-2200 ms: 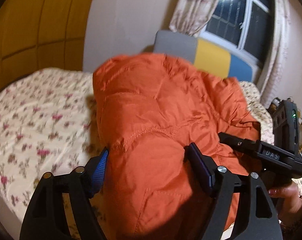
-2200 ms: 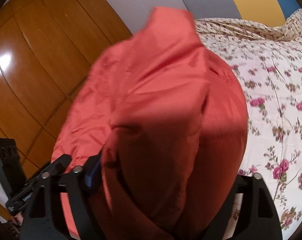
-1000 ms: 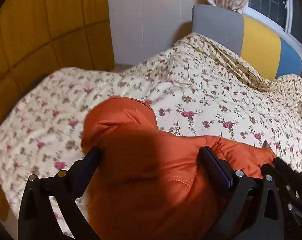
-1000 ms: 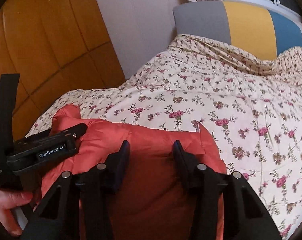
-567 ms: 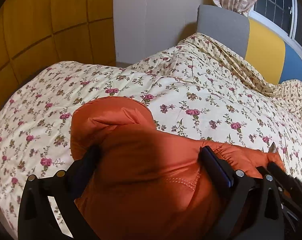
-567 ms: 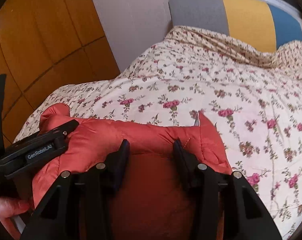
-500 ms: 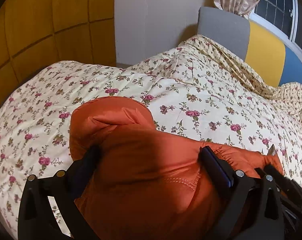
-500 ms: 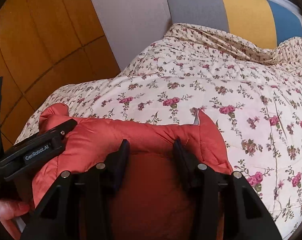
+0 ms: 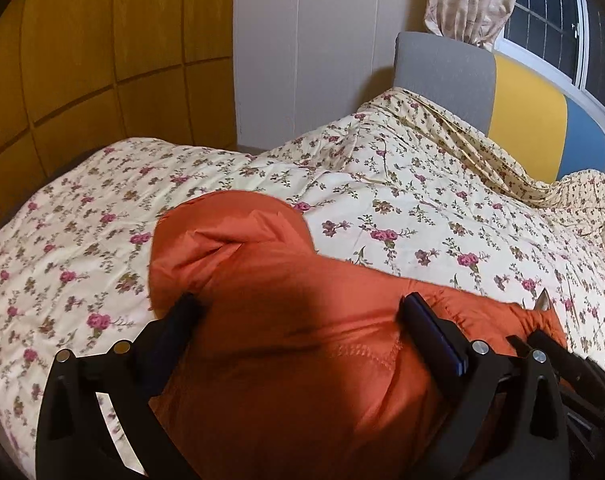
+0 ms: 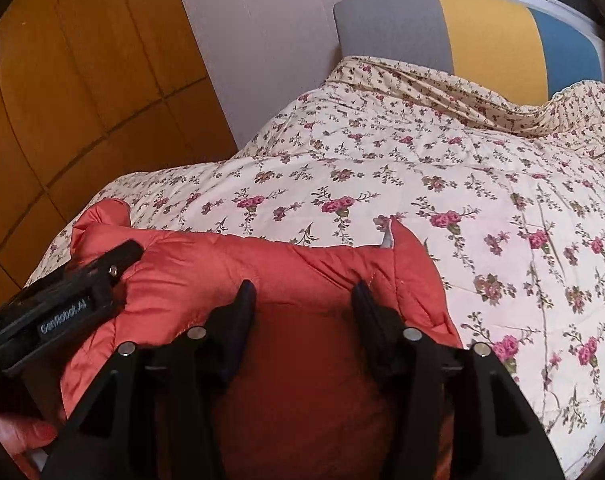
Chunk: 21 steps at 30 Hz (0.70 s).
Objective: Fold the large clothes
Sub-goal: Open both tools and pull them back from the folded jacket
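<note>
The right gripper has just been opening its jaws: they stand partly apart with a puffy ridge of the quilted orange-red padded jacket rising between them, and the pads no longer look pressed into it. The left gripper is spread wide around a thick bulge of the same jacket; its dark pads lie against the cloth on either side, but whether they pinch it or merely straddle it cannot be told.

The jacket lies bunched in the lower half of both views, on the cream floral quilt of the bed, with one rounded lobe poking up at the left of the left-wrist view. The step in hand seems to be laying a fold down and letting go — done well, that means freeing the cloth only once it rests flat, then drawing the fingers straight back so the slippery fabric is not dragged.

Both grippers point downward at a slant toward the bed, side by side. A person's hand shows at the lower left of the right-wrist view, under the left tool.
</note>
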### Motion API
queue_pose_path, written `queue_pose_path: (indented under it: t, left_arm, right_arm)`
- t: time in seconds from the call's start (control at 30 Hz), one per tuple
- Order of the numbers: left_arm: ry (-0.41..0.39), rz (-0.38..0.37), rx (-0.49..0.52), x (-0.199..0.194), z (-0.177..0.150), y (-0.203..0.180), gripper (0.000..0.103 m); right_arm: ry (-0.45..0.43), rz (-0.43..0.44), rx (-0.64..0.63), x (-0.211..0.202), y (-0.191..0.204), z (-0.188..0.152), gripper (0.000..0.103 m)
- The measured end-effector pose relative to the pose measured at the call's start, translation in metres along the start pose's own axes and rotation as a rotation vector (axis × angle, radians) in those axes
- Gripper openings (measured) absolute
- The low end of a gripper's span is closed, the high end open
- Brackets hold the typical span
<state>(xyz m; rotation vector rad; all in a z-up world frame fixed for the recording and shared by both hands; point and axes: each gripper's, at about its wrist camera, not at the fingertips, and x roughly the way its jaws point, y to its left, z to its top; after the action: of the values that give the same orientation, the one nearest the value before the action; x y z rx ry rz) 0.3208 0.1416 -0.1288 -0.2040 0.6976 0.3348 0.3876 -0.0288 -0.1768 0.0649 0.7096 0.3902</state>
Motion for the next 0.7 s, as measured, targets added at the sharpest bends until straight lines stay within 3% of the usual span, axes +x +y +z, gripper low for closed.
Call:
queue_pose_path:
  t: [0.1,0.17,0.23,0.3,0.47,0.7]
  left_arm:
    - [0.006,-0.012,0.006,-0.016,-0.007,0.002,0.1]
    - [0.019,-0.039,-0.005,-0.03,-0.014,0.007,0.1]
    - [0.035,-0.076,-0.029,-0.045,-0.021,0.013,0.1]
    - [0.026,-0.093,-0.046,-0.064,-0.03,0.018,0.1]
    - [-0.051,-0.065,-0.021,-0.122,-0.061,0.025,0.1]
    - [-0.05,-0.059,-0.008,-0.168,-0.098,0.033,0.1]
  right_arm:
    - [-0.013,-0.014,-0.019,-0.017,0.002,-0.004,0.077]
    - [-0.017,-0.023,-0.046,-0.029,0.006,-0.007,0.08]
    - [-0.039,-0.049,-0.061,-0.048,0.01,-0.015,0.093]
    - [-0.062,-0.05,-0.042,-0.07,0.01,-0.025,0.099]
    - [-0.054,-0.042,-0.028,-0.11,0.012,-0.048,0.101]
    - [-0.056,-0.046,-0.01,-0.16,0.019,-0.076,0.101]
